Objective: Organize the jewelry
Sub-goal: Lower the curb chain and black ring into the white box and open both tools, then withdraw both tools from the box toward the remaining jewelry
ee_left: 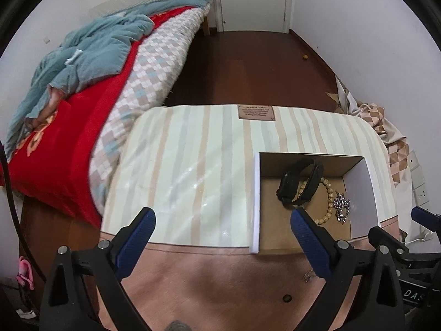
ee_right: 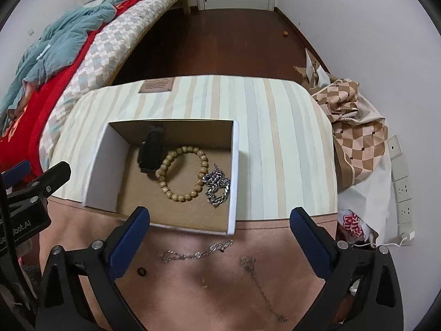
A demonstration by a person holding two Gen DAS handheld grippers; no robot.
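Observation:
An open cardboard box (ee_right: 96, 165) (ee_left: 361, 190) sits on a striped cloth. Inside lie a black wristband (ee_right: 150, 150) (ee_left: 300, 182), a wooden bead bracelet (ee_right: 182, 173) (ee_left: 328, 207) and a heavy silver chain (ee_right: 217, 189) (ee_left: 341, 205). In front of the box, on the pink cloth, lie a thin silver chain (ee_right: 195, 252), a fine dark chain (ee_right: 259, 281) and a small dark ring (ee_right: 142, 271) (ee_left: 287, 298). My right gripper (ee_right: 219, 233) is open and empty above the thin silver chain. My left gripper (ee_left: 222, 233) is open and empty, left of the box front.
The cloth-covered surface (ee_left: 193, 165) ends at a dark wood floor (ee_left: 248, 69). A bed with red and teal bedding (ee_left: 82, 82) lies to the left. Checked fabric and bags (ee_right: 355, 127) pile up at the right by wall sockets (ee_right: 402, 187).

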